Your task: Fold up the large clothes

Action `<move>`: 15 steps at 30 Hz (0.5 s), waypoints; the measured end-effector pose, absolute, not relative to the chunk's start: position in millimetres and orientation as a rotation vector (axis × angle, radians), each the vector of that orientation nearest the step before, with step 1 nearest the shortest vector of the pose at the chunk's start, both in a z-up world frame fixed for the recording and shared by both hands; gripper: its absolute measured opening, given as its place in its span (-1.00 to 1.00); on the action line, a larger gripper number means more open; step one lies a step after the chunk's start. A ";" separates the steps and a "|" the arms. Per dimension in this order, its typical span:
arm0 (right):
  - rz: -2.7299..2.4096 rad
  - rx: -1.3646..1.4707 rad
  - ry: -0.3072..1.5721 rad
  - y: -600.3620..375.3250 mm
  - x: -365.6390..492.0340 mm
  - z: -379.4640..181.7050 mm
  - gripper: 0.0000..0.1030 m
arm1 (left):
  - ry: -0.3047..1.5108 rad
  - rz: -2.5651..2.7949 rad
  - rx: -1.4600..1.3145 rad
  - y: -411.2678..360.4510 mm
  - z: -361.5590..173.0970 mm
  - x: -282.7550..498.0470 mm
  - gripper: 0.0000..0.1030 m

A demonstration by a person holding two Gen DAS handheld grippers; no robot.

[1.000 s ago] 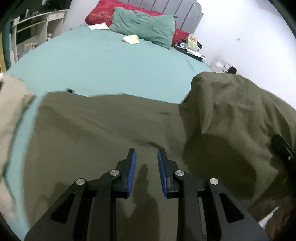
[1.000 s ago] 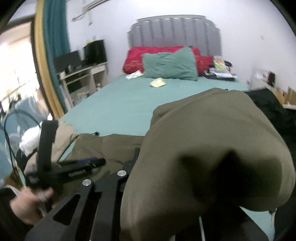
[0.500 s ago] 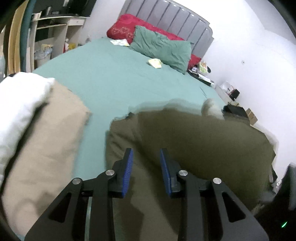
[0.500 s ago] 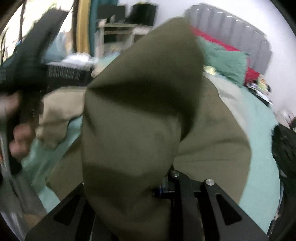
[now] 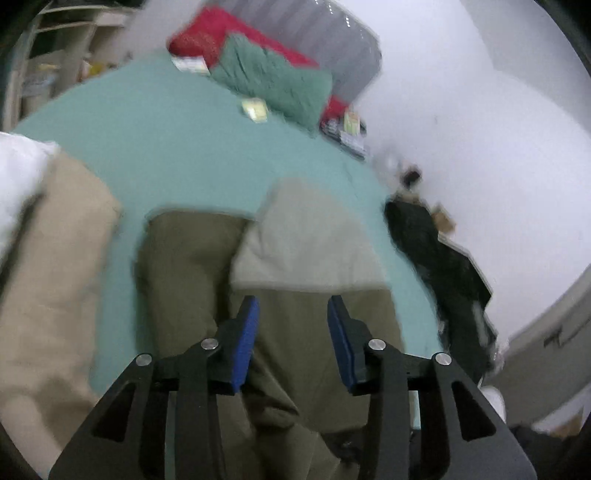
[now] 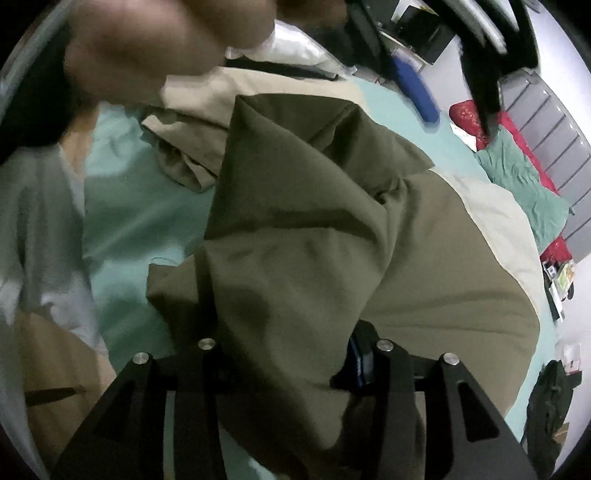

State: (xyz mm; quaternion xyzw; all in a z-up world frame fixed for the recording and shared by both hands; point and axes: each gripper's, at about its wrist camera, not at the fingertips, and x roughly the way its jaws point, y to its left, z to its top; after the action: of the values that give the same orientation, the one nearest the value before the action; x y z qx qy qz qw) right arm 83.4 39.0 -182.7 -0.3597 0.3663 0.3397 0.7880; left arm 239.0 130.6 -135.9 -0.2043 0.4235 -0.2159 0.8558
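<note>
Olive garment (image 5: pixel 192 273) is seen lying on the green bed (image 5: pixel 177 162), partly folded, with a paler inner panel (image 5: pixel 303 240) turned up on its far part. Fabric is judged soft, limp and light for its size; it will sag and bunch, so it is best taken at an edge or corner, not mid-panel. Left claw (image 5: pixel 291 332) is held open above the near part of the cloth, nothing pinched between its blue pads (image 5: pixel 245 339); its jaws have just been opening. Right claw (image 6: pixel 291 354) is mostly buried under a bunched fold of the same garment (image 6: pixel 295 240); its jaws have just been opening with cloth draped between and over them, and whether the pads press on it cannot be told.

Tan garment (image 5: pixel 51 266) is noted just beside the olive one on the left, with something white (image 5: pixel 18 166) beyond it; both crowd the folding space. Dark clothing (image 5: pixel 439 258) lies at the bed's right edge. Green pillow (image 5: pixel 273 85) and red pillow (image 5: pixel 207 33) sit at the headboard, well apart. In the right wrist view a blurred hand (image 6: pixel 166 40) is seen near the top, close to the lens.
</note>
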 end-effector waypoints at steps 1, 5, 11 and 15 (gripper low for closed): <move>0.754 -0.755 0.798 36.7 76.3 -179.0 0.21 | 0.942 -0.445 -0.406 120.1 -146.4 242.4 -0.20; 0.827 -0.758 0.785 25.7 44.5 -167.1 0.54 | 1.058 -0.398 -0.400 106.5 -180.3 250.5 -0.21; 0.813 -0.586 0.784 -30.6 37.0 -132.8 0.54 | 1.028 -0.383 -0.320 92.5 -186.6 243.5 -0.96; 0.698 -0.390 0.818 -90.0 60.4 -115.5 0.54 | 0.970 -0.339 -0.366 112.8 -178.9 233.4 -0.98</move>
State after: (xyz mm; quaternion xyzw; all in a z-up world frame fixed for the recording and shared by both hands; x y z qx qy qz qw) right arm 60.4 -90.0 -115.5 -0.1845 0.3870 0.3302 0.8409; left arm 233.4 112.8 -178.9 -0.1742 0.4615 -0.1611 0.8548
